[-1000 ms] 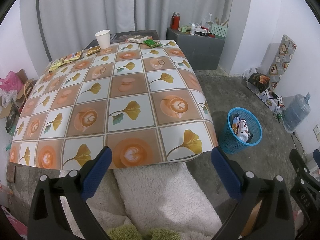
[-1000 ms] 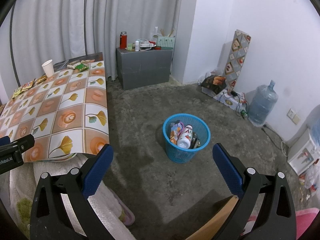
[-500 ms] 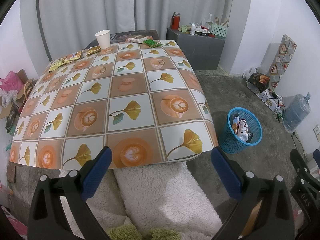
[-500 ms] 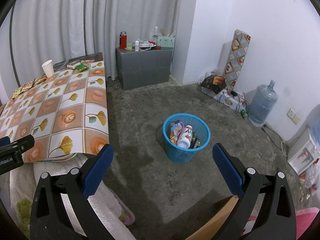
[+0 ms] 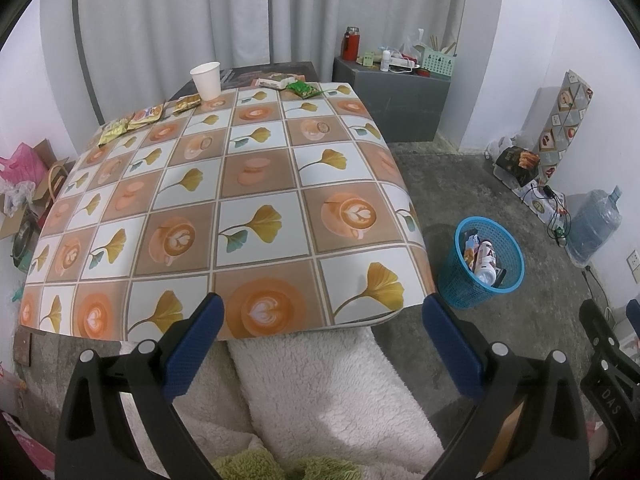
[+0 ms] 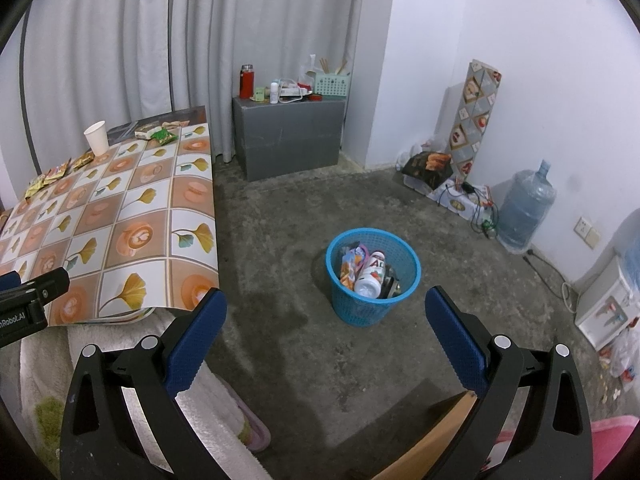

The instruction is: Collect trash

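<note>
both grippers, left gripper (image 5: 318, 322) and right gripper (image 6: 325, 316), hang with fingers spread and empty. wrappers (image 5: 132, 122) and a paper cup (image 5: 206, 80) wait at the bench's (image 5: 280, 184) eleven o'clock edge; the blue bin (image 6: 373, 276) sits on the floor at three o'clock, probably within dropping reach.

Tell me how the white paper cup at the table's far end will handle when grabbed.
The paper cup looks thin-walled, so it would probably crush under a firm squeeze. It stands upright and tapers to a narrow base, so a sideways nudge may tip it. Whether it holds liquid is not visible.
</note>
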A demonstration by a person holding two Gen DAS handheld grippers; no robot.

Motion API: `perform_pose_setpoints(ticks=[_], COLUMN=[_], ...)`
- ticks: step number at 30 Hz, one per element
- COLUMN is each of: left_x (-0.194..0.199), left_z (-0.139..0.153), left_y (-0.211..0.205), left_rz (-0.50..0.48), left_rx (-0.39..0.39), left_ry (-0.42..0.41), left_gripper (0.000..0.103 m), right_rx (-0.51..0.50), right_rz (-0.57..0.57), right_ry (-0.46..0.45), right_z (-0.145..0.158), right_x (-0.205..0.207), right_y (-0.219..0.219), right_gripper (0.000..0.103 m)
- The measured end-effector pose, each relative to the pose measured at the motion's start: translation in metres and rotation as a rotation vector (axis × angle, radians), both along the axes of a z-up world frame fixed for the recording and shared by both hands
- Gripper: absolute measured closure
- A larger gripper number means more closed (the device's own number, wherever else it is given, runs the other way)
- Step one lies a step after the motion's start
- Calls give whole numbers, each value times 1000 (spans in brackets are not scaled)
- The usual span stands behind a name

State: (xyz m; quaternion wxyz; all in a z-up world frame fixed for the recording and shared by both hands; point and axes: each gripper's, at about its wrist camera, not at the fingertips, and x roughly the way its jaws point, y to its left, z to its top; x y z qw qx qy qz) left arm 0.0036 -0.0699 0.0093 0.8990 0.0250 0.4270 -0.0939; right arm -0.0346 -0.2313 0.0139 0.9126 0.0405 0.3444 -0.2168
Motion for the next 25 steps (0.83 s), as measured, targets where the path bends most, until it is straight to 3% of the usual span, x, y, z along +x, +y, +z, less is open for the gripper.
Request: perform_pose_setpoints(ticks=[25], left_x=[0], left_z=[0], left_y=[0], left_rz=[0], left_rx=[2], left_ry=[2], left_gripper=[6], right_rx=[-1], right_rz=[-2], right_ry=[0], right_z=[0], right_x=[1], right_y=[2], right_gripper=[8])
